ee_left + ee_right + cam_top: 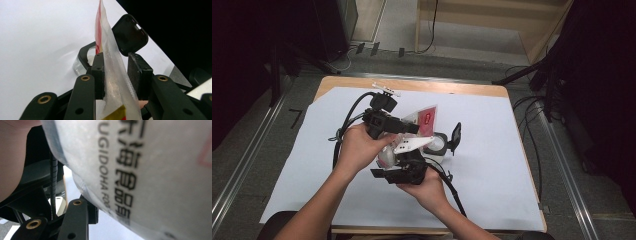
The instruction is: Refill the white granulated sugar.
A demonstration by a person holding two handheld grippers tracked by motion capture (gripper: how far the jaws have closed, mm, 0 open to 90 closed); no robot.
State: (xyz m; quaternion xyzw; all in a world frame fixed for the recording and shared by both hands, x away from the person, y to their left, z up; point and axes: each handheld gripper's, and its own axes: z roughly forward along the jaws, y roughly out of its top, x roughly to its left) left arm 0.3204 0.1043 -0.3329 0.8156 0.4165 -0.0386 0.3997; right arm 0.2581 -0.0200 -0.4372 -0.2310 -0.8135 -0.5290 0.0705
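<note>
Item: translucent plastic pouch with red label [424, 122], held above white paper-covered table [492, 165].
Left gripper [115, 72] jaws straddle the pouch, gap visible; right gripper [404, 167] grip indeterminable. Small clear jar with open black flip lid [443, 142] adjacent.

Both forearms come in from the bottom of the high view and meet at table centre. Left hand [357, 145] grips the left gripper [404, 126] from above, wrist bent, jaws aimed right and away. In the left gripper view its jaws stand slightly parted, not pressed together. Right hand [424, 187] holds the right gripper [404, 167] low, just under the left one, palm up; jaw state can't be told.
</note>
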